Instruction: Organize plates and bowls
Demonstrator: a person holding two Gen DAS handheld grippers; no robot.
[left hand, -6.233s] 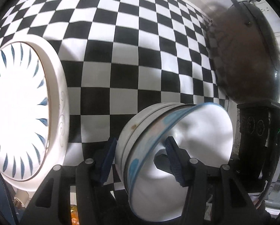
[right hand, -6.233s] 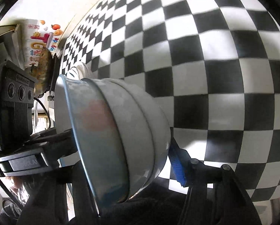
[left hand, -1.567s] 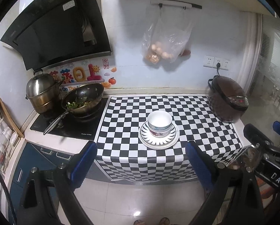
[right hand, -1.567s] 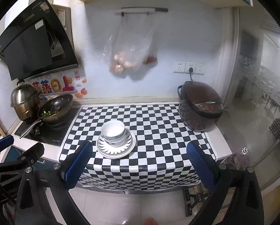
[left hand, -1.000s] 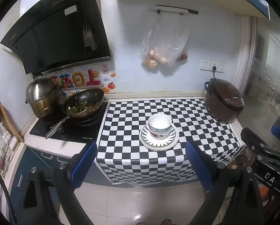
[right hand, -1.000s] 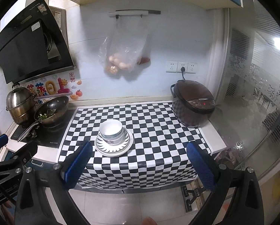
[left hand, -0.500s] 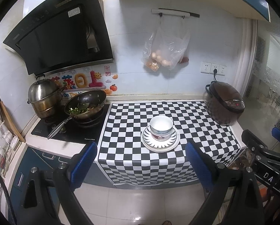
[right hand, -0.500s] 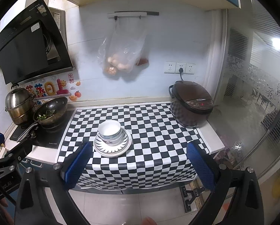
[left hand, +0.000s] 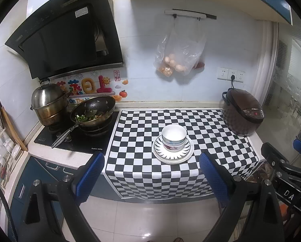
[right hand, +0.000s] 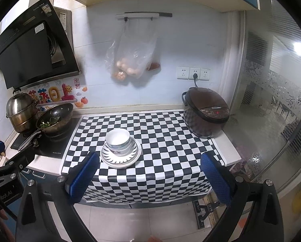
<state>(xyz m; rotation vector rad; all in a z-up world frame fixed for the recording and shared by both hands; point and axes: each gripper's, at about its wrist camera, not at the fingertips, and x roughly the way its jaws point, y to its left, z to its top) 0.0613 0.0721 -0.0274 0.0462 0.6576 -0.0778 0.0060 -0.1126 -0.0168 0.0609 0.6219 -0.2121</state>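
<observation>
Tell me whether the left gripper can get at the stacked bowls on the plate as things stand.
Probably yes. The left gripper has its jaws open and empty, held back from the counter, with only bare checkered cloth between it and the stacked bowls on the plate.

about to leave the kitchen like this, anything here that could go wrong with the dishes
The nested bowls sit stacked high on the plates, so a knock could topple them. The stack rests on a checkered cloth that overhangs the counter's front edge; a snag on it could drag everything off. Both tools are open and well clear.
</observation>
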